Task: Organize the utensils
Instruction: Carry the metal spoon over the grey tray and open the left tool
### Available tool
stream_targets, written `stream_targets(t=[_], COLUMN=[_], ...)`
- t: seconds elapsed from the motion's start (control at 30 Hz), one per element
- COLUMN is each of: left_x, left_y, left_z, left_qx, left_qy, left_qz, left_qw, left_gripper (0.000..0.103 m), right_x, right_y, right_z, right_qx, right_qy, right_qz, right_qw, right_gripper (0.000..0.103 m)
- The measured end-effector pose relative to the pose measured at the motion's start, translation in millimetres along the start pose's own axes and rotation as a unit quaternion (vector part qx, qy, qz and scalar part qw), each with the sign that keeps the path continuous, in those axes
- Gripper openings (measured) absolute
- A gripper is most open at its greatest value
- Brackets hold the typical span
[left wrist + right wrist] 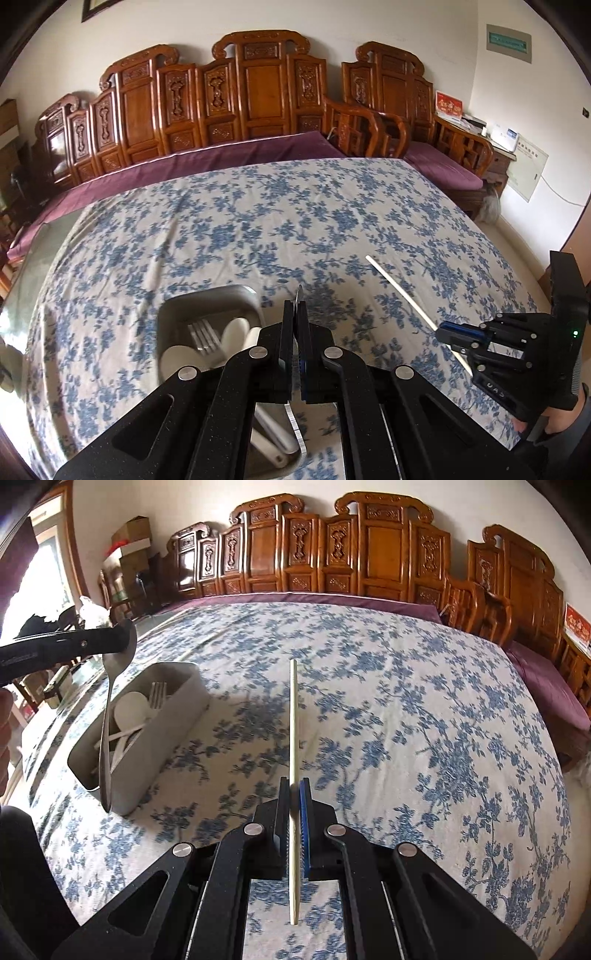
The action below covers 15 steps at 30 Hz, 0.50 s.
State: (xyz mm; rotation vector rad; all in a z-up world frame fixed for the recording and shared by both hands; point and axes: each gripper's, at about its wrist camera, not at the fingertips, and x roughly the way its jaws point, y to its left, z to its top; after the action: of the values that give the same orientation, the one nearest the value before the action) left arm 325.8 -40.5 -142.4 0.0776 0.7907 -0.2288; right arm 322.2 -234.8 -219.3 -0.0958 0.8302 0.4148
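My left gripper (295, 306) is shut on a metal spoon (296, 430), which hangs handle-down over the near end of a grey utensil box (207, 295). The box holds a fork (203, 334) and white spoons (236, 330). In the right wrist view the same spoon (107, 738) dangles from the left gripper (125, 638) above the box (166, 731). My right gripper (294, 781) is shut on a pale chopstick (293, 720) that points away over the cloth. It is held to the right of the box, above the table. The left wrist view shows it too, right gripper (443, 330) and chopstick (402, 295).
The table (406, 701) is covered by a blue floral cloth. A carved wooden bench (258, 92) with a purple cushion runs along its far side. A wooden armchair (454, 147) stands at the far right. A person's hand (554, 424) holds the right gripper.
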Motion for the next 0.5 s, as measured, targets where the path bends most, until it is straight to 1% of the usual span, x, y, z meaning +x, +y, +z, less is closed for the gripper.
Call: stream_targets(t=[0.27, 0.37, 0.5], left_x=[-16, -16, -7], left_y=[33, 44, 58], left_z=[-2, -6, -14], left_qx=[-0.006, -0.007, -0.005], left_qy=[-0.007, -0.005, 0.003], left_qz=[0.02, 0.03, 0.053], left_qw=[0.9998, 0.9995, 0.9986], left_gripper=[0.001, 0.001, 0.001], right_x=[-3, -5, -8], right_y=[14, 17, 26], right_z=[2, 2, 3], right_qx=[-0.014, -0.013, -0.02], right_qy=[-0.005, -0.007, -0.013], right_qz=[0.001, 0.004, 0.009], right_qw=[1.0, 1.0, 1.0], right_gripper=[0.006, 0.006, 0.006])
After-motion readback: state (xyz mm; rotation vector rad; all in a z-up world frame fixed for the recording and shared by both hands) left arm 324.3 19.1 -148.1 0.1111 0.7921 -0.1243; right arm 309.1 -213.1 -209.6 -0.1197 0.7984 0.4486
